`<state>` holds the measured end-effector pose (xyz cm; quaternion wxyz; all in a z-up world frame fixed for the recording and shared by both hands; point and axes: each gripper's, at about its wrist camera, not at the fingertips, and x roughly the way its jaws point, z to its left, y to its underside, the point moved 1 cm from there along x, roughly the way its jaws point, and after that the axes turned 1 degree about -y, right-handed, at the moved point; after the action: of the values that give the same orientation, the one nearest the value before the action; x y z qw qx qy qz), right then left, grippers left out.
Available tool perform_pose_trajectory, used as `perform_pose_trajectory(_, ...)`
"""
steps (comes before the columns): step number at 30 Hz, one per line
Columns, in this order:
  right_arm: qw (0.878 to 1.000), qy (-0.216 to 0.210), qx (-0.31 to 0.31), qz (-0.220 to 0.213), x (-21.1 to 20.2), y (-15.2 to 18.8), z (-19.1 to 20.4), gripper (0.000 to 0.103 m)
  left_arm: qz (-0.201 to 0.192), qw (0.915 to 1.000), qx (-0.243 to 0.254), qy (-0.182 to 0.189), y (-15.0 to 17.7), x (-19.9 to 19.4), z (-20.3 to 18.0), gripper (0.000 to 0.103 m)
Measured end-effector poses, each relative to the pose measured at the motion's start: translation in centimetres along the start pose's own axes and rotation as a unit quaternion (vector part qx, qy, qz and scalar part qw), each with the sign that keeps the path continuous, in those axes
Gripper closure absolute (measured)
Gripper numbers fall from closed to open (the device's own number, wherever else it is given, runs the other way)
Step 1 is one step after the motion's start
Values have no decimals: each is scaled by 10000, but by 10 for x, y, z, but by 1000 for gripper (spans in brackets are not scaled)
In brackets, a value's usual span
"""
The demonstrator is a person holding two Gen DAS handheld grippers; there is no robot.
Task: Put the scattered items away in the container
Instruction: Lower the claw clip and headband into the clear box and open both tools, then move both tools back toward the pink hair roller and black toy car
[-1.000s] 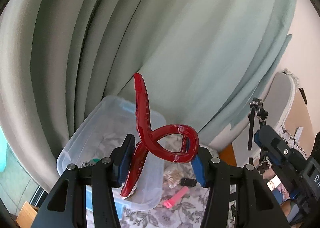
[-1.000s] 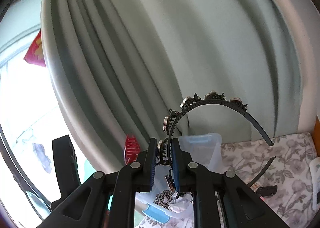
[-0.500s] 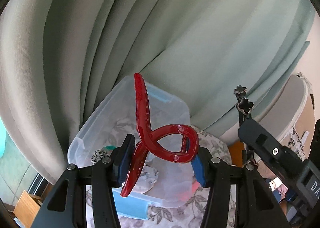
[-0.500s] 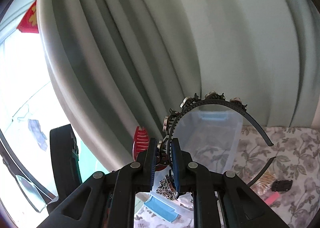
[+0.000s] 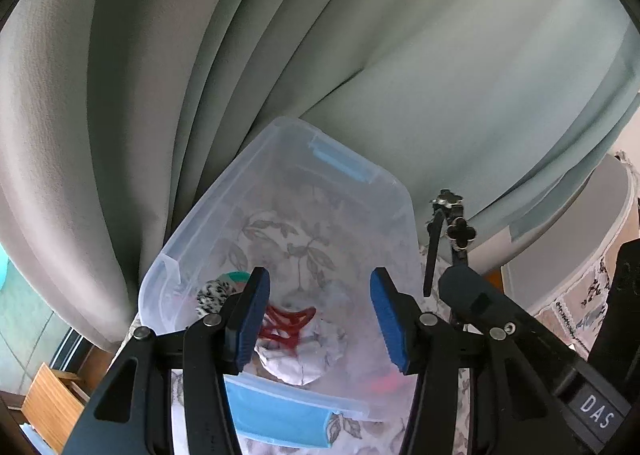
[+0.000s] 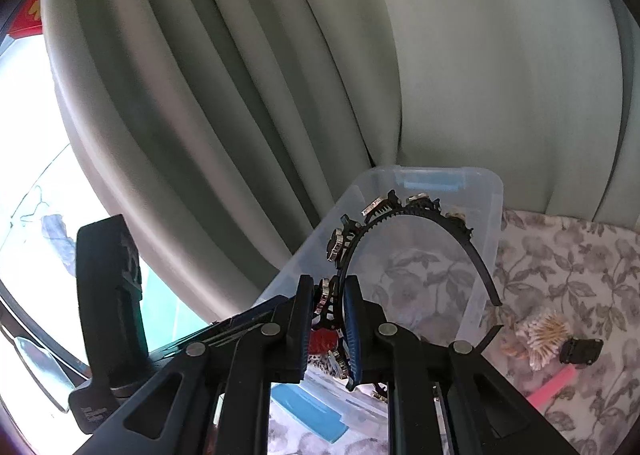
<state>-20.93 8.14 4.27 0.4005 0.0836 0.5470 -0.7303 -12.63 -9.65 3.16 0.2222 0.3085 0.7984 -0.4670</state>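
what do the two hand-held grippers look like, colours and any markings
Both look alike: matte black angular plastic frames with round silver rivets at the joints and ribbed blue pads lining the fingers. The left hand-held gripper shows this closest; the right hand-held gripper matches. Seen from the left wrist camera, the right unit's black body carries a small label reading DAS. No cables or sleeves show.

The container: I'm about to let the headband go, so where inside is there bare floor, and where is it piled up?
The container is bare in its far half, up to the blue handle. The near end is crowded: red claw clip on a white scrunchie, leopard scrunchie at the left wall. The right gripper holds the headband over that free stretch; the left gripper is open.
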Motion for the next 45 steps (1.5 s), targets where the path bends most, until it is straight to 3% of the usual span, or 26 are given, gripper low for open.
perform_pose_trajectory(5, 10000, 33, 49, 47, 6, 3, -9, 84, 80, 10000, -24, -18, 17, -10, 9, 49)
perform_pose_trajectory(8, 9999, 107, 35, 84, 9, 3, -10, 83, 87, 9999, -71, -54, 16, -19, 17, 42)
perform_pose_trajectory(10, 9999, 89, 59, 72, 0, 7, -2, 76, 100, 9998, -162, -69, 17, -19, 20, 39)
perform_pose_trajectory(14, 10000, 3, 65, 18, -20, 7, 16, 72, 133, 9995, -276, -119, 17, -17, 24, 38)
perform_pose_trajectory(24, 9998, 79, 185, -88, -28, 6, 14, 67, 94, 9995, -226, -176, 17, -21, 21, 38)
perform_pose_trajectory(30, 9992, 126, 316, -196, -53, 12, 11, 65, 142, 9997, -6, -174, 22, -25, 2, 37)
perform_pose_trajectory(38, 9965, 226, 614, -518, -102, 25, -4, 57, 227, 9988, 411, -171, 34, -31, -36, 24)
perform_pose_trajectory(45, 9899, 371, 980, -959, -157, 38, -26, 51, 71, 9937, 1088, -244, 50, -45, -87, 17)
